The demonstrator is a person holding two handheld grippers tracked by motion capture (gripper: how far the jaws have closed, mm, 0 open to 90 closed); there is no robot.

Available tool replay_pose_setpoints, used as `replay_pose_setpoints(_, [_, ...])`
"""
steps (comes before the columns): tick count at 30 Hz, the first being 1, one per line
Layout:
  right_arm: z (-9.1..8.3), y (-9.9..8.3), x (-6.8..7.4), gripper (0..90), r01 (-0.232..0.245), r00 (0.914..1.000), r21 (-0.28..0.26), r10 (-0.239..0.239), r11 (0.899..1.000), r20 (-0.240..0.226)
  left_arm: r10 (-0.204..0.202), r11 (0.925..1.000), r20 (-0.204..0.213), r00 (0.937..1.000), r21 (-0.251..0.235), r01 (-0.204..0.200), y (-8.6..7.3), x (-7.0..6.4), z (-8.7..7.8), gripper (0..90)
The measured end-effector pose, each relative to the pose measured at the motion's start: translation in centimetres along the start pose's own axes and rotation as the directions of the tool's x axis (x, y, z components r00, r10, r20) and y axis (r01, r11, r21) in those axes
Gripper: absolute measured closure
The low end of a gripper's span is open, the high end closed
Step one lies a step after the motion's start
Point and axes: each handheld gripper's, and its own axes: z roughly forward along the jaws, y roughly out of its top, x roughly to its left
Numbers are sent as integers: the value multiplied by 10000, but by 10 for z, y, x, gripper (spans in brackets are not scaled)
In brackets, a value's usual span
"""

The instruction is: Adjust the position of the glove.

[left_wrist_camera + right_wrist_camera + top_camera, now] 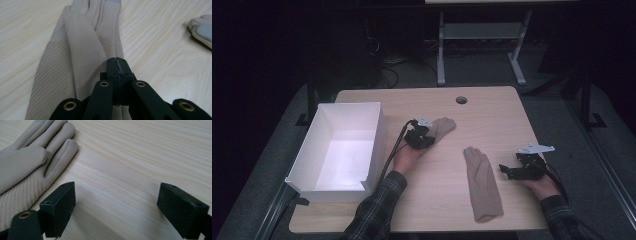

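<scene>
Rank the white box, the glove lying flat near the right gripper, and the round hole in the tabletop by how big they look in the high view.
1. White box, largest.
2. Flat glove.
3. Round hole, smallest, though it sits farthest from the camera.

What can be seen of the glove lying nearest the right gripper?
The glove is beige knit fabric, ribbed toward the cuff, lying flat on the wooden table with fingers pointing away from the person. One fingertip carries a grey patch. Its thumb folds across the palm in the right gripper view. The right gripper sits just beside it, jaws wide apart, not touching it.
</scene>
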Motion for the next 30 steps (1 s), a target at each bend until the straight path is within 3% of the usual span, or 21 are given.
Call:
replay_pose_setpoints(7, [0,0,0,146,-1,10000,1,1,10000,0,225,9996,351,9991,184,-232,-6,-12,-7,896])
replay_pose_setpoints(17, [0,0,0,146,0,10000,-1,0,10000,1,11,9995,809,9967,308,-36,-13,-28,-12,897])
replay_pose_setpoints(22, [0,0,0,146,-2,10000,0,2,10000,0,-10,9994,1187,9929,358,-33,-16,-40,-14,897])
replay_pose_setpoints(23, [0,0,0,146,-1,10000,1,1,10000,1,141,9988,1323,9911,446,-202,-16,-46,-15,897])
replay_pose_setpoints(30, [0,0,0,146,-2,10000,-1,2,10000,1,276,9979,1571,9872,541,-365,-18,-61,-16,897])
